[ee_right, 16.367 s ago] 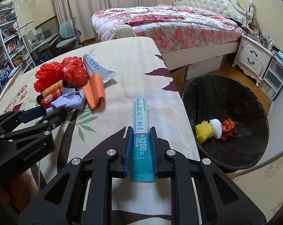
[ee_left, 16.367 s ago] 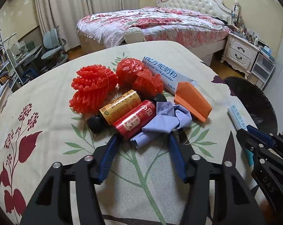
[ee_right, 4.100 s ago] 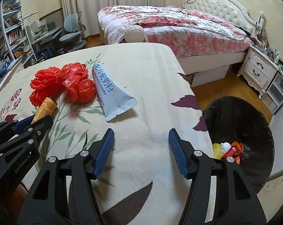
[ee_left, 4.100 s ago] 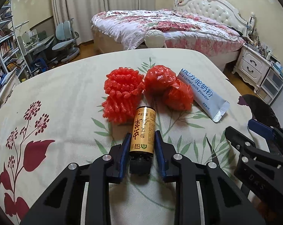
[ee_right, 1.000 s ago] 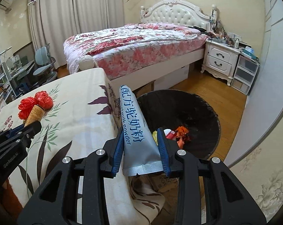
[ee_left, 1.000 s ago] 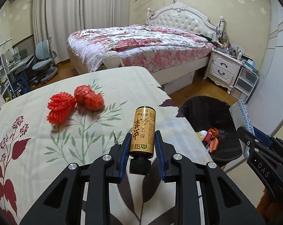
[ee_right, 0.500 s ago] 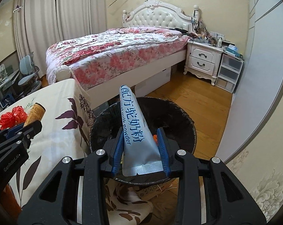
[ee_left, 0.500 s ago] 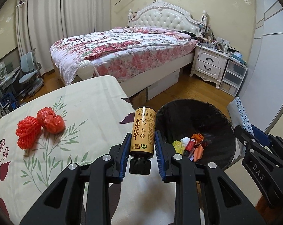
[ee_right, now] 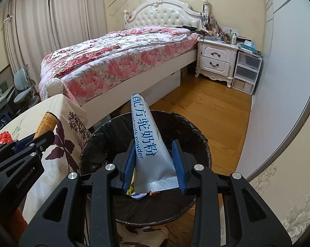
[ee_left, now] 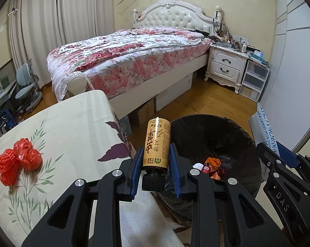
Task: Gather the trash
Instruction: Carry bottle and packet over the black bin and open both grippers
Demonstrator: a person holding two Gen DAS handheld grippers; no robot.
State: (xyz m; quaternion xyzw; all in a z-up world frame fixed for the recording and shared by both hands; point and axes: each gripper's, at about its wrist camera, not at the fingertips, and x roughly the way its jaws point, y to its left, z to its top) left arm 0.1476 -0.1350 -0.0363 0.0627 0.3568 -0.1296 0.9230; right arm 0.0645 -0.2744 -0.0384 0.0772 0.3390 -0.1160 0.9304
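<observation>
My left gripper point(ee_left: 155, 160) is shut on a golden-brown bottle point(ee_left: 157, 144) with a black cap, held at the table's corner beside the black-lined trash bin point(ee_left: 243, 142). Orange and red trash point(ee_left: 211, 165) lies inside the bin. My right gripper point(ee_right: 153, 160) is shut on a silver milk powder pouch point(ee_right: 147, 142) with blue lettering, held over the trash bin point(ee_right: 198, 142). Red net wrappers point(ee_left: 17, 162) lie on the floral tablecloth point(ee_left: 72, 131) at the left. In the right wrist view, the left gripper point(ee_right: 44, 138) and its bottle point(ee_right: 45, 124) show at the left edge.
A bed point(ee_left: 124, 57) with a flowered quilt stands behind the table. A white nightstand point(ee_left: 226, 65) and plastic drawers point(ee_left: 254, 80) sit at the right by a pale wall. The wooden floor point(ee_right: 216, 111) surrounds the bin. Desk chairs point(ee_left: 27, 88) stand far left.
Both grippers have swung right, from over the table toward the bin. The bin now lies right under the pouch and beside the bottle. Both grips are unchanged.
</observation>
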